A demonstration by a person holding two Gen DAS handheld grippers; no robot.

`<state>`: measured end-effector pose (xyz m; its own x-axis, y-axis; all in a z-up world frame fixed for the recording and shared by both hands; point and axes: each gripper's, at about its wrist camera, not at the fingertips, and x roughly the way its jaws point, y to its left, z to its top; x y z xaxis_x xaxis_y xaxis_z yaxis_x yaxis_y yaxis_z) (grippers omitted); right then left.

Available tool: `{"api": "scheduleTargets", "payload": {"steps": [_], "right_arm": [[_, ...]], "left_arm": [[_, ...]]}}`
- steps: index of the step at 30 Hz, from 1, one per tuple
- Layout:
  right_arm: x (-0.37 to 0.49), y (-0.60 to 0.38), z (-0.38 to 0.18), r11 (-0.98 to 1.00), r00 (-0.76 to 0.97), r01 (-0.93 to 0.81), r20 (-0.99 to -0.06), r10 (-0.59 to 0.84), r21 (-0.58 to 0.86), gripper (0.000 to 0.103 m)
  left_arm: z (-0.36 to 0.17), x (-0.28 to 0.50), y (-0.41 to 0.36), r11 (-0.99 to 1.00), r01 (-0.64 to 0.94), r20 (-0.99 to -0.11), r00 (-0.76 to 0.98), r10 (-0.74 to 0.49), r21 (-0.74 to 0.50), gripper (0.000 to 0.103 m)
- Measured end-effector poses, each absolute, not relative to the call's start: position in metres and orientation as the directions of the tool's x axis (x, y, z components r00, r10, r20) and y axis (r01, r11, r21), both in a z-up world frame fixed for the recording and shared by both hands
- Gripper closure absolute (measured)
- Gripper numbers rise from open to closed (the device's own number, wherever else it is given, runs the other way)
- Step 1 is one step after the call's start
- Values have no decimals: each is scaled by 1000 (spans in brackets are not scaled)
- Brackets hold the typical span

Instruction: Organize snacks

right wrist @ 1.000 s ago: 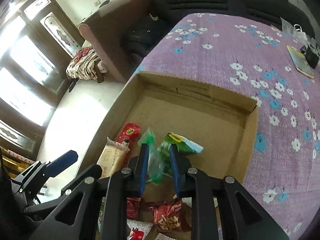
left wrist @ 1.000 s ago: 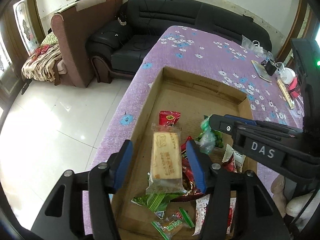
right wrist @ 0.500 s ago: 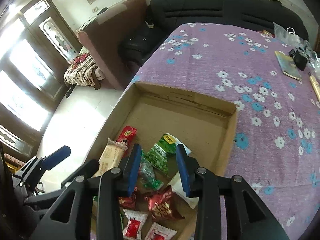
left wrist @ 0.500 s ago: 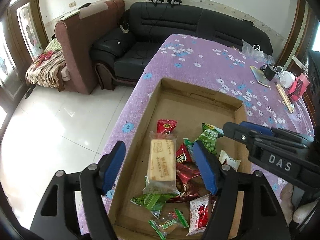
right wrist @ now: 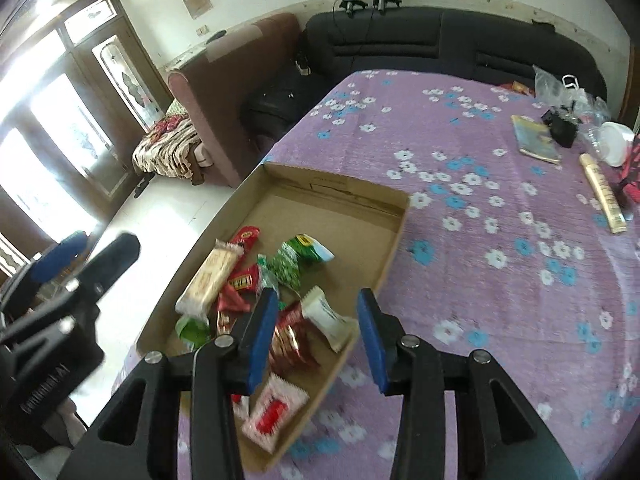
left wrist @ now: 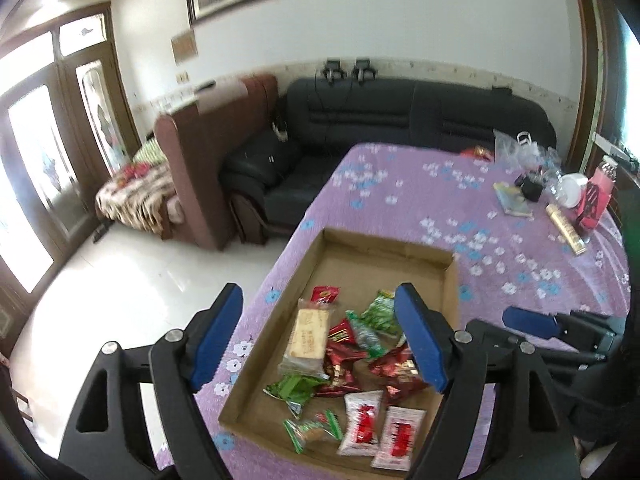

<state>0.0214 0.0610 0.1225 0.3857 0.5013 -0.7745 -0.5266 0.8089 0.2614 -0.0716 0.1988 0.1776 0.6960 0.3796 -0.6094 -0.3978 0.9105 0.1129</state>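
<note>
A shallow cardboard box [left wrist: 384,240] [right wrist: 332,180] lies on the purple table with several snack packets in it. Among them are a tan biscuit pack [left wrist: 308,336] [right wrist: 210,280], a green packet [left wrist: 378,314] [right wrist: 296,260], red packets [left wrist: 396,368] and red-and-white sachets [left wrist: 360,424] [right wrist: 276,404]. My left gripper [left wrist: 320,336] hovers above the box, its jaws opening wide with nothing between the pads. My right gripper [right wrist: 316,332] hangs over the box's near right corner, above a white packet [right wrist: 328,316]. Its jaws are opening and hold nothing.
The flowered purple tablecloth [right wrist: 480,220] stretches right of the box. A book [right wrist: 536,144], a gold tube [right wrist: 602,192], a white jar [right wrist: 616,140] and a plastic bag [right wrist: 560,88] sit at the far right. A black sofa [left wrist: 400,120], a brown armchair [left wrist: 208,160] and white floor lie beyond and left.
The left gripper let go of the biscuit pack and the right let go of the green packet; both lie in the box. Both grippers pulled back and up, jaws widening.
</note>
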Motion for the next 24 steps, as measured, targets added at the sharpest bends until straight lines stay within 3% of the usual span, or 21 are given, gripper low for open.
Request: {"api": "scheduleTargets", "payload": {"steps": [18, 24], "right_arm": [[-47, -36, 172, 828, 529, -540, -705, 472, 149, 50], [-68, -46, 192, 847, 629, -529, -647, 431, 51, 40]], "left_arm": [[258, -159, 106, 857, -495, -362, 780, 510, 140, 11], [276, -183, 92, 841, -526, -301, 787, 539, 130, 9]]}}
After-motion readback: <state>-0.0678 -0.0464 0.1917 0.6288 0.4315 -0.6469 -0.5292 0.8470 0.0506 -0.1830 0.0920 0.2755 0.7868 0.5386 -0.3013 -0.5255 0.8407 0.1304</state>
